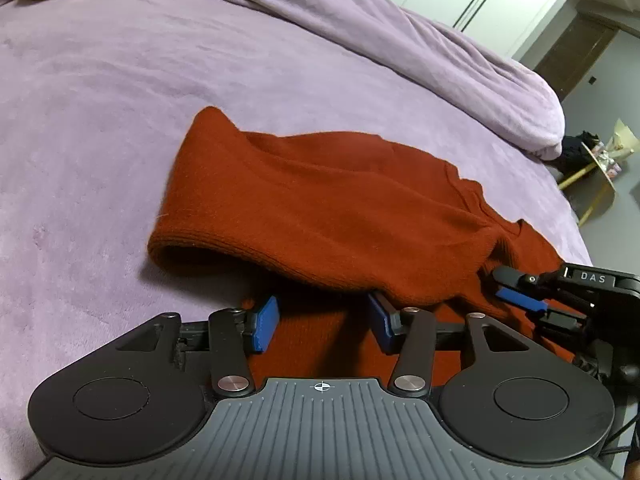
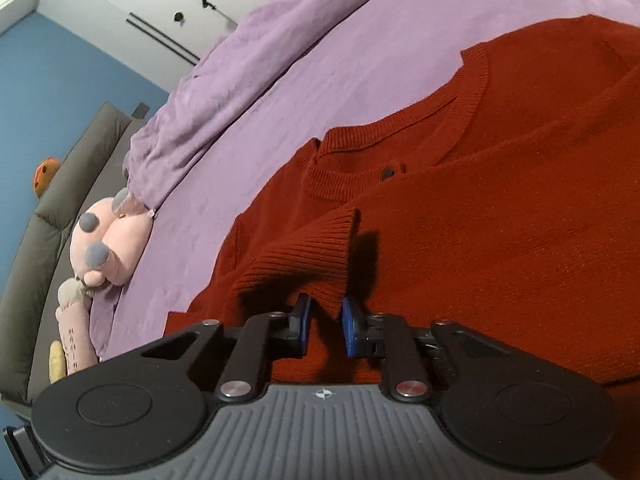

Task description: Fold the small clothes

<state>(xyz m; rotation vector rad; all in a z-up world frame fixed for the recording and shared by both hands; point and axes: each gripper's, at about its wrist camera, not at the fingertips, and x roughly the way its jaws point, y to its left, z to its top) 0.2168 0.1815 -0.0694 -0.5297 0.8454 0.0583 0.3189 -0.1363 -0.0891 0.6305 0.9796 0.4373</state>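
Sleeve cuff (image 2: 312,248) folded onto my red sweater (image 1: 320,200); more folds left. Left gripper (image 1: 322,326) apart and empty, right gripper (image 2: 325,326) nearly together around the cuff edge, can't tell if it's pinching.

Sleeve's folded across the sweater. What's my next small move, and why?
Probably close the right tongs on the ribbed cuff of the rust-red knit sweater: its corner hangs between pads that are not yet pressing it. The left tongs stand open, holding nothing.

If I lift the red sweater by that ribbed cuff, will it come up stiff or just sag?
The red sweater will probably sag: its knit already drapes in soft folds. The ribbed cuff likely stretches first. It may drag on the fuzzy purple bedspread rather than slide.
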